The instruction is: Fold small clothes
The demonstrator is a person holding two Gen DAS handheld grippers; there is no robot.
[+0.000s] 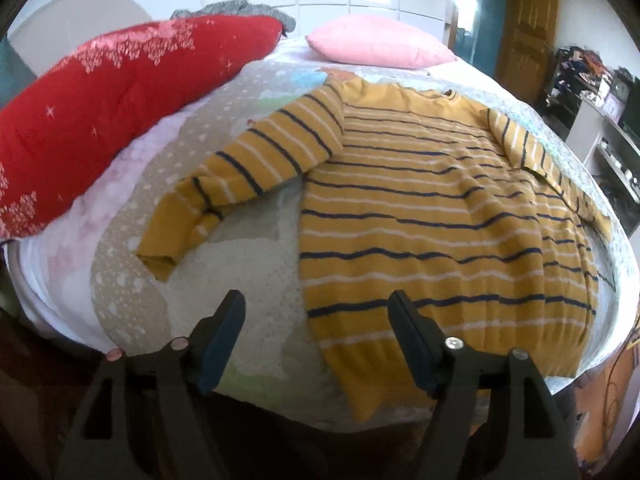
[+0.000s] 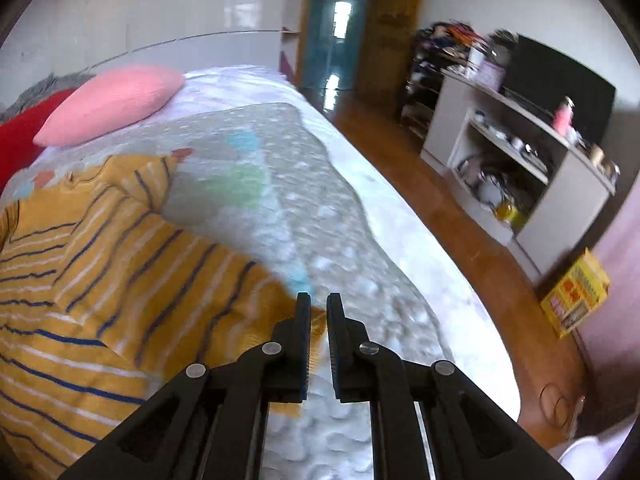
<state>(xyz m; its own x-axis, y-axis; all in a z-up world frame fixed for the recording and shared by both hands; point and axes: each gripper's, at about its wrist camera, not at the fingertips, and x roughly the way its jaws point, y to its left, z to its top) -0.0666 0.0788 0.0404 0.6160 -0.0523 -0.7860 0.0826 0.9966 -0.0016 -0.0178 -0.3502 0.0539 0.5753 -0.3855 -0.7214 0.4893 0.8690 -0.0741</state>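
Bedroom setup here: a bed (image 1: 256,280) with a pale dotted quilt, a red duvet (image 1: 100,120) bunched on one side, a pink pillow (image 1: 376,46) up by the white tiled wall, and a wooden floor with a grey shelf unit (image 2: 520,168) off to the side. The striped sweater (image 1: 440,216), mustard with navy and white stripes, lies flat on the quilt with its hem toward the near edge of the bed; one sleeve (image 1: 248,172) is splayed out to the side, the other is already folded in over the body. The left gripper (image 1: 316,344) hangs above the hem corner with its jaws wide apart and nothing between them. The right gripper (image 2: 319,344) has its jaws nearly together, and a bit of the mustard knit shows in the narrow gap, so it looks pinched on the sleeve cuff, though motion blur makes that a bit iffy. My guess is the knit is light, floppy and a little stretchy, so it'll sag and drag; best grabbed at the ribbed hem corners or cuffs where it's thicker. Writing: there's a yellow box (image 2: 576,296) on the floor with print on it, too blurry to read.
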